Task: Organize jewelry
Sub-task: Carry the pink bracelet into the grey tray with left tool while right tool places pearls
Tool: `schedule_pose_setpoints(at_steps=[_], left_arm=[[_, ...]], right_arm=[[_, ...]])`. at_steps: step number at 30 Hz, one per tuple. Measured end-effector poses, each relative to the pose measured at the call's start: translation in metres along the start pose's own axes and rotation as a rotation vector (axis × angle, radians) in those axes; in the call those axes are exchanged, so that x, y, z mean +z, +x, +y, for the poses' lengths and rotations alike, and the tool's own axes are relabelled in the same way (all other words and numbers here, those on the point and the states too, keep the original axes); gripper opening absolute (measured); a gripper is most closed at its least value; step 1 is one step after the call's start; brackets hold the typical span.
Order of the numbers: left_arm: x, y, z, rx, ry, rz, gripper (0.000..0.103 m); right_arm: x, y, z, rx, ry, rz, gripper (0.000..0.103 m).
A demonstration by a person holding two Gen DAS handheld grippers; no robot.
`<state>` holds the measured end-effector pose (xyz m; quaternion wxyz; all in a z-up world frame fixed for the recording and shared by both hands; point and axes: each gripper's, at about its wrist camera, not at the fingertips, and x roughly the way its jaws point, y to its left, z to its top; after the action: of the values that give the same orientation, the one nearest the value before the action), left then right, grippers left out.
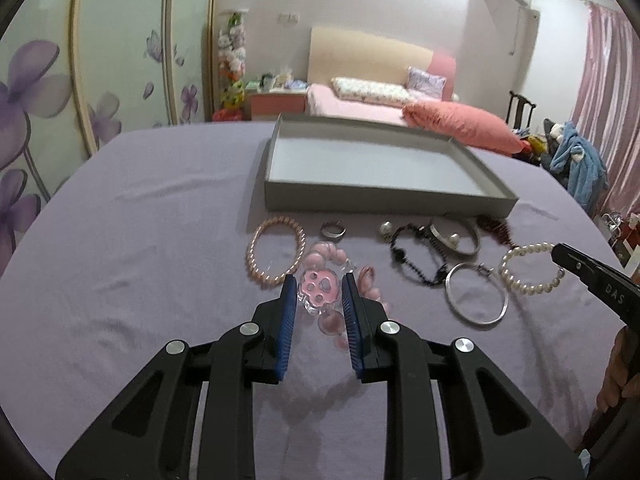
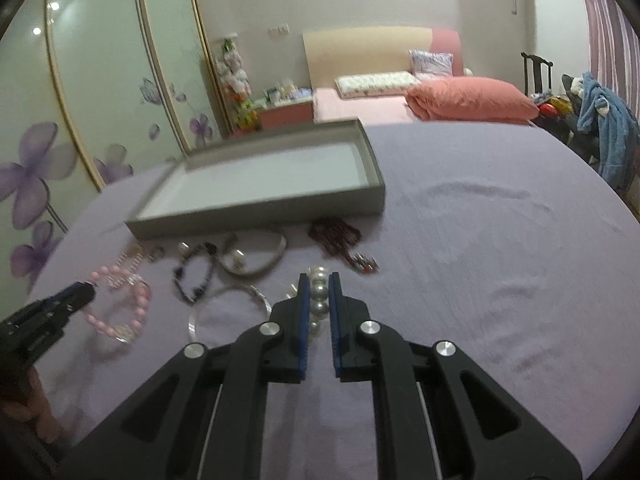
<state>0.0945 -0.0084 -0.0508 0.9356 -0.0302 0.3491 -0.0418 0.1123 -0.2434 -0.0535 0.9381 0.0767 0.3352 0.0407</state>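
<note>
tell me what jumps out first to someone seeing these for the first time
Two black tools with blue pads fill the foreground, each closed on jewelry: the left tool on a pink bead bracelet at its paw-print charm, the right tool on a white pearl bracelet. Behind them, more bracelets and bangles lie scattered on the lavender cloth before an empty grey tray.

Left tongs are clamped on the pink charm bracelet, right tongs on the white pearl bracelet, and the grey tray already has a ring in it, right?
Not quite: the grey tray holds nothing, as the left wrist view shows. The left tongs do grip the pink charm bracelet, and the right tongs the white pearl bracelet.
</note>
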Motion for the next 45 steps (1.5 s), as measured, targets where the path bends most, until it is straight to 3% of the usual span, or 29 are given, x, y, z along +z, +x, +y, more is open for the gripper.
schedule_pose_setpoints(at_steps=[10, 20, 31, 39, 45], left_arm=[[0.005, -0.019, -0.015, -0.017, 0.037, -0.102, 0.024], [0.011, -0.025, -0.017, -0.014, 0.034, -0.145, 0.024], [0.050, -0.033, -0.021, -0.014, 0.034, -0.227, 0.024], [0.087, -0.018, -0.035, -0.001, 0.058, -0.291, 0.024], [0.100, 0.005, -0.041, -0.002, 0.059, -0.292, 0.024]], right_arm=[[0.008, -0.019, 0.015, 0.069, 0.008, -0.085, 0.010], [0.014, -0.032, 0.031, 0.101, -0.012, -0.143, 0.010], [0.045, -0.048, 0.057, 0.080, -0.068, -0.299, 0.010], [0.082, -0.030, 0.059, 0.048, -0.059, -0.376, 0.010], [0.107, 0.006, 0.053, 0.027, -0.034, -0.353, 0.010]])
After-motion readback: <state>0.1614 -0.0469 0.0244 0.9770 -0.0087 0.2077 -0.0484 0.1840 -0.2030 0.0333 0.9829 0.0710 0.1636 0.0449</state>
